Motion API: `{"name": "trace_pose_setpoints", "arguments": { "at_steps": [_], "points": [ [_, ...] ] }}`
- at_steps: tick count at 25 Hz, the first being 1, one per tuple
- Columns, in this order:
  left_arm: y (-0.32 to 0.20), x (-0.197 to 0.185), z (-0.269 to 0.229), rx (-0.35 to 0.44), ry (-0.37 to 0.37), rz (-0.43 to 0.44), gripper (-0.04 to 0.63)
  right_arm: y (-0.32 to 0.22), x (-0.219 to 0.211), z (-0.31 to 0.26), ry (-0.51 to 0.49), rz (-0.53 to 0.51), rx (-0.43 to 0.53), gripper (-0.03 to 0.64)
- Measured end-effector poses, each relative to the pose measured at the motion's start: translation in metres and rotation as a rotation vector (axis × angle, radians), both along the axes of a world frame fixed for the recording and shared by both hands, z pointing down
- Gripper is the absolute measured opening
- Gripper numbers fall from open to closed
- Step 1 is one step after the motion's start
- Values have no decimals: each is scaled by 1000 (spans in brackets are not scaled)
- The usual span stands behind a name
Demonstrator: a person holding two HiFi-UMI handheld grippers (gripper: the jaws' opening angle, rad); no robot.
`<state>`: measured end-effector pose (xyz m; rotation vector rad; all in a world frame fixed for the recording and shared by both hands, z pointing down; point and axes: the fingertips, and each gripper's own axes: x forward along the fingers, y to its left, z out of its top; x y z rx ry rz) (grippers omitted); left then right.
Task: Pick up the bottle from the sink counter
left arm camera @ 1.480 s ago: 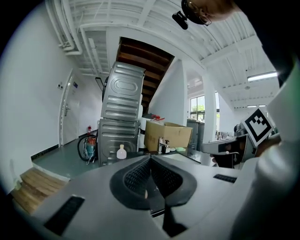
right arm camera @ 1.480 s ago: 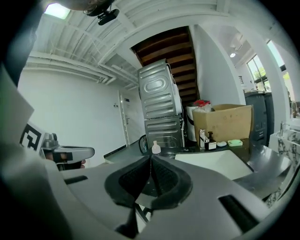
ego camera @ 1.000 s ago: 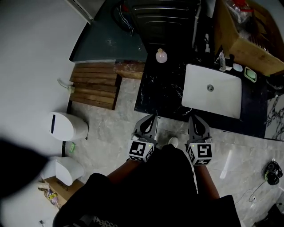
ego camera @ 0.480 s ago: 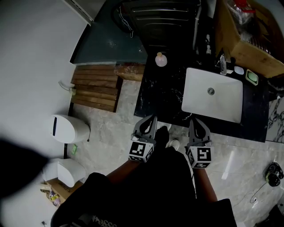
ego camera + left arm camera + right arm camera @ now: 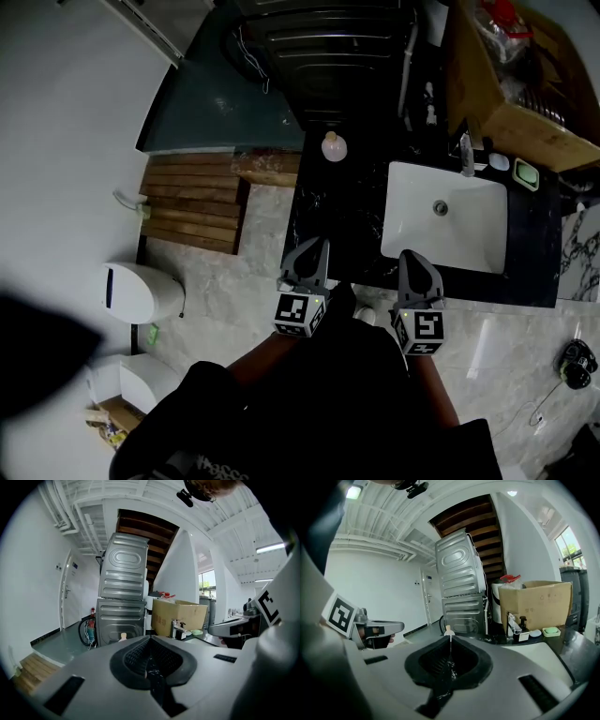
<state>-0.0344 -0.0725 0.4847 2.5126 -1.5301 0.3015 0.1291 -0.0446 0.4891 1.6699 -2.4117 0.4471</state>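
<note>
A small pale pink bottle (image 5: 333, 146) with a round body stands at the back left corner of the black sink counter (image 5: 342, 211). It shows tiny and far off in the left gripper view as the bottle (image 5: 123, 637), and just above the jaw tips in the right gripper view as the bottle (image 5: 449, 630). My left gripper (image 5: 313, 251) hangs over the counter's front left edge, shut and holding nothing. Beside it, my right gripper (image 5: 413, 262) is at the front edge before the white sink (image 5: 441, 217); its jaws meet in a thin line, with nothing in them. Both are well short of the bottle.
A chrome faucet (image 5: 466, 150), a green soap dish (image 5: 526, 174) and a cardboard box (image 5: 511, 84) sit behind the sink. Stacked grey machines (image 5: 323, 42) stand beyond the counter. A wooden pallet (image 5: 192, 202) and a white bin (image 5: 141, 292) are on the floor at left.
Both grippers have moved forward, from over the floor to the counter's front edge. The counter and bottle now sit closer in the head view. The jaws have stayed shut.
</note>
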Motion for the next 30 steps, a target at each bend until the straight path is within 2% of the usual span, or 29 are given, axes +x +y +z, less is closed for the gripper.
{"name": "trace_pose_setpoints", "arguments": {
  "at_steps": [7, 13, 23, 30],
  "points": [
    [-46, -21, 13, -49, -6, -61, 15, -41, -12, -7, 38, -12, -1, 38],
    [-82, -30, 19, -41, 5, -80, 15, -72, -20, -14, 62, -16, 8, 38],
    [-142, -41, 35, -51, 13, -80, 15, -114, -34, -15, 31, -42, -5, 38],
    [-175, -38, 45, -60, 7, -58, 17, -142, -34, -16, 60, -43, 0, 38]
  ]
}}
